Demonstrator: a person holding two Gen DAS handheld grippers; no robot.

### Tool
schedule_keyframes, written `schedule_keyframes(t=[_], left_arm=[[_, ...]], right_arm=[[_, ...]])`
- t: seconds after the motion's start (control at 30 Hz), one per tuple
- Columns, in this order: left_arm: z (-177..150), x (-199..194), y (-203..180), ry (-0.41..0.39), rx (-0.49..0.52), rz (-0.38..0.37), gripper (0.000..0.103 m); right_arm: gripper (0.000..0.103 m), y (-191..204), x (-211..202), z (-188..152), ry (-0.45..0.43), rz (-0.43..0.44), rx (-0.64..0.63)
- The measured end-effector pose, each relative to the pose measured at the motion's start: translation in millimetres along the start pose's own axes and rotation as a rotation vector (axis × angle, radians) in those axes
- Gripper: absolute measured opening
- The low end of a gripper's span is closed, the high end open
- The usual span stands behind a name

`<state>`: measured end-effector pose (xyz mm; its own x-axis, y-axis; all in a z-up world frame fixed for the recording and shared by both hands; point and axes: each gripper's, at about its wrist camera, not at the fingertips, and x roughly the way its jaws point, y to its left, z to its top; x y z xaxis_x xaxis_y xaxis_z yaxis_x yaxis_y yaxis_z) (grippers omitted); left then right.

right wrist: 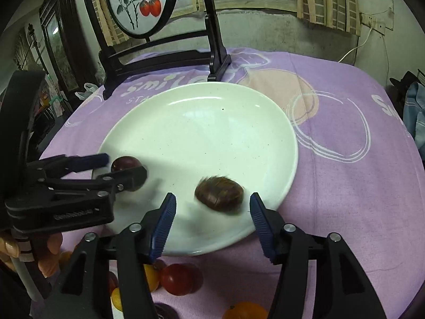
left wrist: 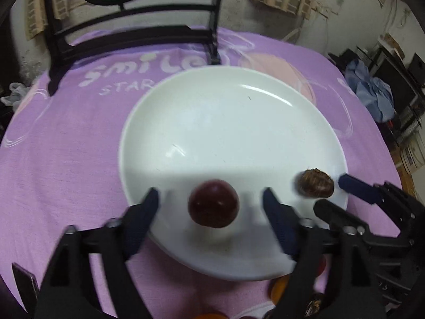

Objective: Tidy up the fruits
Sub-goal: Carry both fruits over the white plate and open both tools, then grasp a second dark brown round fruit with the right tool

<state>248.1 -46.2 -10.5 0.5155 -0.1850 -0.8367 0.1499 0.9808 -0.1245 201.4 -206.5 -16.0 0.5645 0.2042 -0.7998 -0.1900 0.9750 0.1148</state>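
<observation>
Now plum (left wrist: pixel 213 204), chestnut (left wrist: pixel 315 184) on plate (left wrist: pixel 212 122)

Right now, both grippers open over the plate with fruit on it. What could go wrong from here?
1. The dark round fruit and the brown fruit look motion-blurred near the white plate's front rim; either may roll off.
2. The left gripper and right gripper work close together, so they could collide.
3. The loose fruits lie under the arms beside the plate on the purple cloth; a low pass could knock them.
</observation>
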Motion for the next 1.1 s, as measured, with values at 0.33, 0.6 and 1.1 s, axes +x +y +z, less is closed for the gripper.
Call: schedule_keyframes(t=[0.33,0.6,1.1], left_arm=[[-42,-70,10,-0.072,0.005,-0.03,0.097],[-118,-104,32,-0.076,-0.053,0.031,0.099],[-214,-120,27,-0.039,-0.002,0.029,0.099]], right_arm=[[0.069,-1,-67,-46,-0.055,-0.003,-0.027],[0.079,4,-113,-116,-0.056,-0.061,-0.065],[0.083,33,-133,-193,0.021,-0.074,-0.078]])
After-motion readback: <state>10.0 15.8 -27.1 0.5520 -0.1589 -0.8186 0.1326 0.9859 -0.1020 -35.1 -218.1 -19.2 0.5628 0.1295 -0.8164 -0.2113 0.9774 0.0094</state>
